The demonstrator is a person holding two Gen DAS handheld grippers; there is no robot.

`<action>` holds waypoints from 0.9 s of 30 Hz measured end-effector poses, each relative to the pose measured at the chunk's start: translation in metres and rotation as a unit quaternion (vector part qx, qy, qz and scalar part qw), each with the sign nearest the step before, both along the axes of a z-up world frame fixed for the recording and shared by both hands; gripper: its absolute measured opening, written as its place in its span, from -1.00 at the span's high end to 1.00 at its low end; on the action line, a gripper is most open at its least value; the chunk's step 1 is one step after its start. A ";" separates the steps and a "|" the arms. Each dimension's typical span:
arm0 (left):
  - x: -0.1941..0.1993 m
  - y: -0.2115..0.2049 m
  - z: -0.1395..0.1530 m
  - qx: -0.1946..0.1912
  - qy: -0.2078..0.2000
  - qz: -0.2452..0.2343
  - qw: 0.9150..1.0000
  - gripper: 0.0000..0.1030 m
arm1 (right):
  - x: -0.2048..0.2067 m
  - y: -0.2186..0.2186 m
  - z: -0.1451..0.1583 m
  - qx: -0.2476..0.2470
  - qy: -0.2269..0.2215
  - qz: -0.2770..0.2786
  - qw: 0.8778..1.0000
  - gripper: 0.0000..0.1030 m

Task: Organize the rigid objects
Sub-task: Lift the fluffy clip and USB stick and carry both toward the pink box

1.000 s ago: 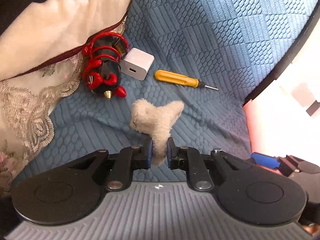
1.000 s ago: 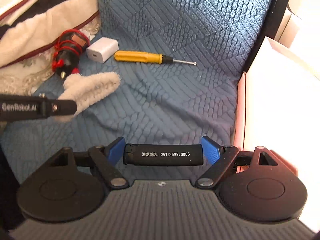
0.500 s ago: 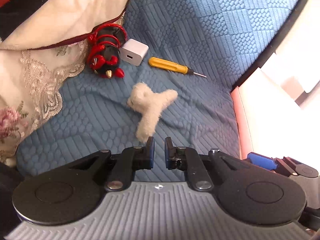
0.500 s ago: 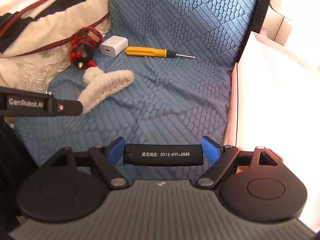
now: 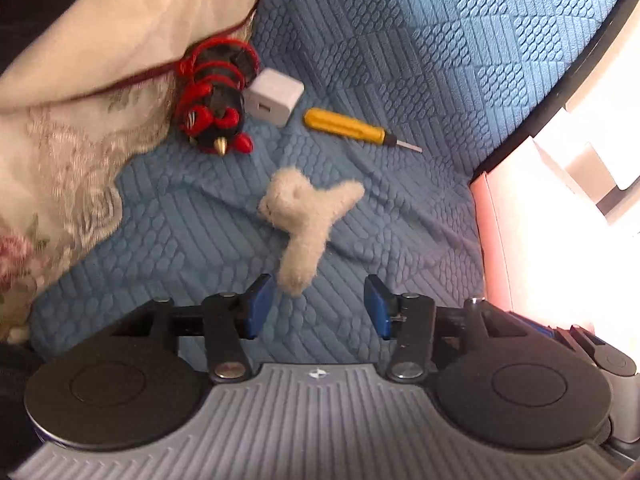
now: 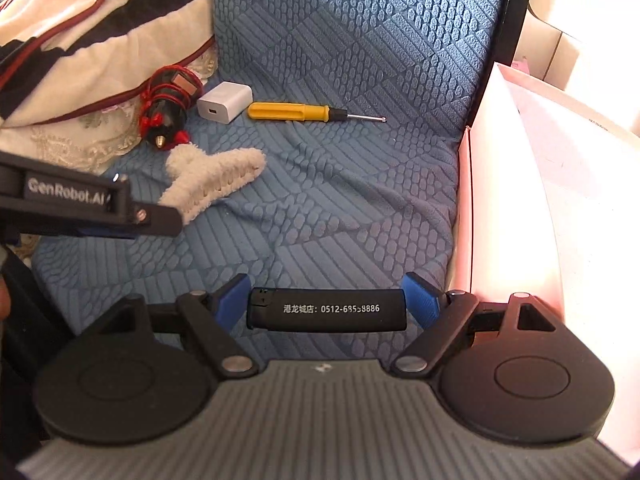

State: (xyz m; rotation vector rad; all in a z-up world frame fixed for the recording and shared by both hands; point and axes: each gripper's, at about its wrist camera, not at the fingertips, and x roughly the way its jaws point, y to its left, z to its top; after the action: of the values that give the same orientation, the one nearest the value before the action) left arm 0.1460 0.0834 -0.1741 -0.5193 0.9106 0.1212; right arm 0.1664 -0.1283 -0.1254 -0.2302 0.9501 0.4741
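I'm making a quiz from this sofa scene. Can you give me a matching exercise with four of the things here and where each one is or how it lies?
Things:
1. lighter
2. screwdriver
3. fluffy hair clip
4. white charger

Places:
A. lying on the blue cover just ahead of the open left gripper, not held
B. clamped end to end in the right gripper
C. between the red-corded plug and the yellow handle
D. farthest right in the row, metal tip pointing toward the white box

Pairs: 1-B, 2-D, 3-A, 4-C

pillow (image 5: pixel 80 40) blurred and cropped, pink box (image 6: pixel 540 200) overexposed
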 end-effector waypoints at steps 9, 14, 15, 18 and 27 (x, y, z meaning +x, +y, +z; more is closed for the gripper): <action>0.039 0.001 -0.007 0.051 0.014 -0.016 0.998 -0.29 | 0.013 0.004 -0.009 -0.003 0.005 0.001 1.000 -0.65; 0.063 -0.004 -0.018 0.068 0.022 -0.021 0.997 -0.29 | 0.020 0.005 -0.014 -0.001 0.012 -0.002 1.000 -0.65; 0.068 -0.004 -0.020 0.071 0.021 -0.020 0.997 -0.29 | 0.021 0.006 -0.016 -0.002 0.015 -0.001 1.000 -0.65; 0.083 -0.010 -0.021 0.103 0.021 -0.033 0.994 -0.29 | 0.023 0.010 -0.020 -0.010 0.016 0.005 1.000 -0.65; 0.079 -0.009 -0.022 0.101 0.007 -0.030 0.994 -0.13 | 0.023 0.016 -0.025 -0.028 0.011 0.018 0.999 -0.65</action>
State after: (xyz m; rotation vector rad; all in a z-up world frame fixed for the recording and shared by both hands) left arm 0.2249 0.0741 -0.1956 -0.3028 0.9159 0.1621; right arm 0.1895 -0.1122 -0.1502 -0.2939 0.9822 0.4839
